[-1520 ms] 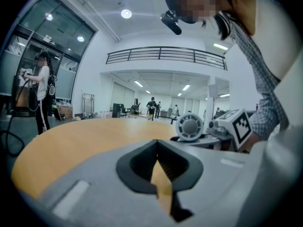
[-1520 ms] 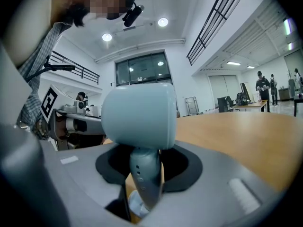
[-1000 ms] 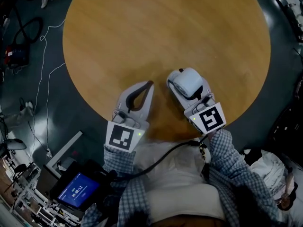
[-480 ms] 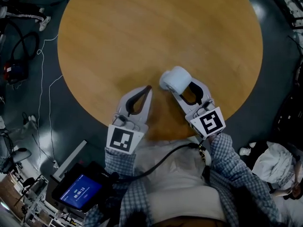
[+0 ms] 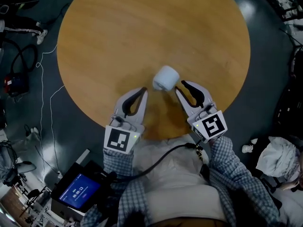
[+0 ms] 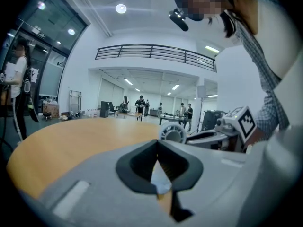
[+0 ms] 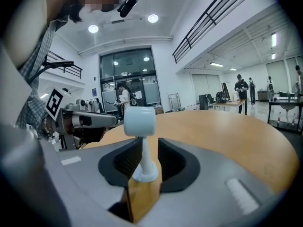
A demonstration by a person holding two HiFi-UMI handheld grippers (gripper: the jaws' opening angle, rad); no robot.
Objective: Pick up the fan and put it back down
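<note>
Table: the round table with a tan wooden top (image 5: 142, 27) stands on a dark floor.
Fan: the small white fan (image 5: 165, 78) has a drum-shaped head on a thin stem with a round foot. It stands upright on the wood, on the part of the table nearest the person.
Right gripper: the grey two-jaw right gripper (image 5: 182, 84) points at the fan from just behind it. Its jaws have just been closing but stand apart, with nothing between the pads. In the right gripper view the fan's stem and foot (image 7: 143, 167) show through the gap, just beyond the tips (image 7: 149, 143).
Left gripper: the matching grey left gripper (image 5: 143, 90) lies beside the fan, apart from it. Its tips (image 6: 157, 143) meet and the jaws are together on nothing. The fan's round grille (image 6: 173, 134) shows off to its right.
Person: checked sleeves (image 5: 227, 160) lead to both grippers.
</note>
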